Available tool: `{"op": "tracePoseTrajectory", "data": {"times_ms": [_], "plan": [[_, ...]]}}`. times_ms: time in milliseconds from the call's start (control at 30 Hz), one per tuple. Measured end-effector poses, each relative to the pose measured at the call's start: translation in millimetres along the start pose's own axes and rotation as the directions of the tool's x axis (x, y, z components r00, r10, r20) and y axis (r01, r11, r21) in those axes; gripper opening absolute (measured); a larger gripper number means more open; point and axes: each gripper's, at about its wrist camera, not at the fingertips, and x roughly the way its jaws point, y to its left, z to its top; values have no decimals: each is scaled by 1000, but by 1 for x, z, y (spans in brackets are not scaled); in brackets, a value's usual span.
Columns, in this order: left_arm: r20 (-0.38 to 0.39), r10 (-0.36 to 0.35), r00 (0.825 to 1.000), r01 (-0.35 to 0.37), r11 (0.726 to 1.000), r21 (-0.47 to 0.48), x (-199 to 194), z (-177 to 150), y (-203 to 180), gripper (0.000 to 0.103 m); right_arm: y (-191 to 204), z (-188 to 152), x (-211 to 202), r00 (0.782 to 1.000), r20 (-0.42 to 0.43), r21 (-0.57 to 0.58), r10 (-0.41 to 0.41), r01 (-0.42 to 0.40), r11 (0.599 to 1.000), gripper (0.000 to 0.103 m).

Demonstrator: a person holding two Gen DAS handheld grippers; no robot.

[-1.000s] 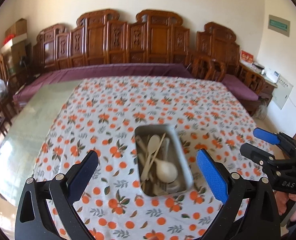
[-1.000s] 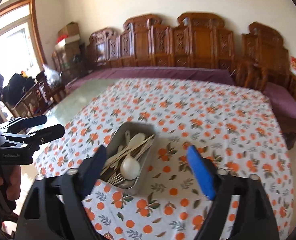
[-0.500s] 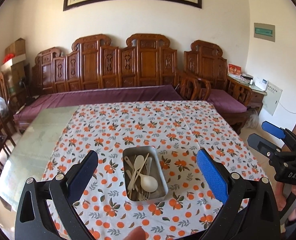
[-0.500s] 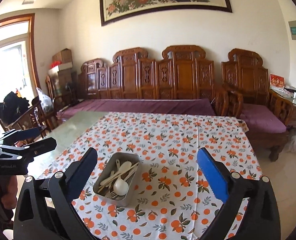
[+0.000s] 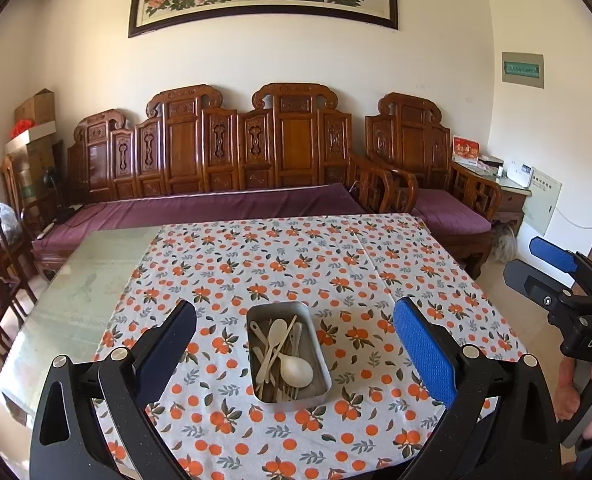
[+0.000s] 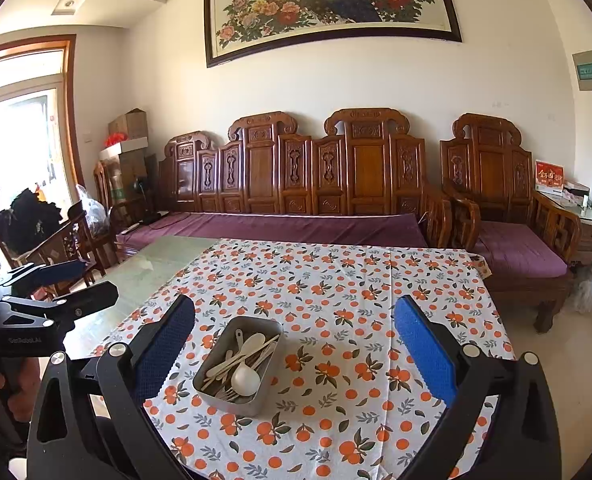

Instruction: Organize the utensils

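Observation:
A rectangular metal tin (image 5: 320, 368) (image 6: 211, 368) sits on the orange-patterned tablecloth (image 5: 336, 264) near the table's front edge. Inside lie pale utensils: a white spoon (image 5: 293, 368) (image 6: 245, 380), wooden spoons and chopsticks (image 5: 273, 344), and forks. My left gripper (image 5: 293, 336) is open, held back above the table's near edge, with nothing between its blue pads. My right gripper (image 6: 293, 336) is also wide open and empty, raised in front of the tin. Each gripper shows at the edge of the other's view: the right gripper (image 5: 544, 268), the left gripper (image 6: 59, 284).
The cloth leaves a bare glass strip (image 5: 75, 296) of the table on the left. A carved wooden sofa with purple cushions (image 5: 215, 208) stands behind the table, a wooden chair (image 6: 67, 244) at the left, a side cabinet (image 5: 512, 188) at the right.
Both grippers have lifted and drawn back from the tin, which now looks smaller and farther. The views tilted up, showing the wall painting. The right gripper's jaws spread slightly wider.

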Motion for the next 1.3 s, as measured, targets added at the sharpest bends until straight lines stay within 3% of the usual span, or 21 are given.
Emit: {"op": "tracePoseTrajectory", "data": {"times_ms": [1300], "plan": [[5,18,1000,-17,1000,-15,1,-2,4,95,0,1,-3,1000,2,3,2,-2,1000,100]]}}
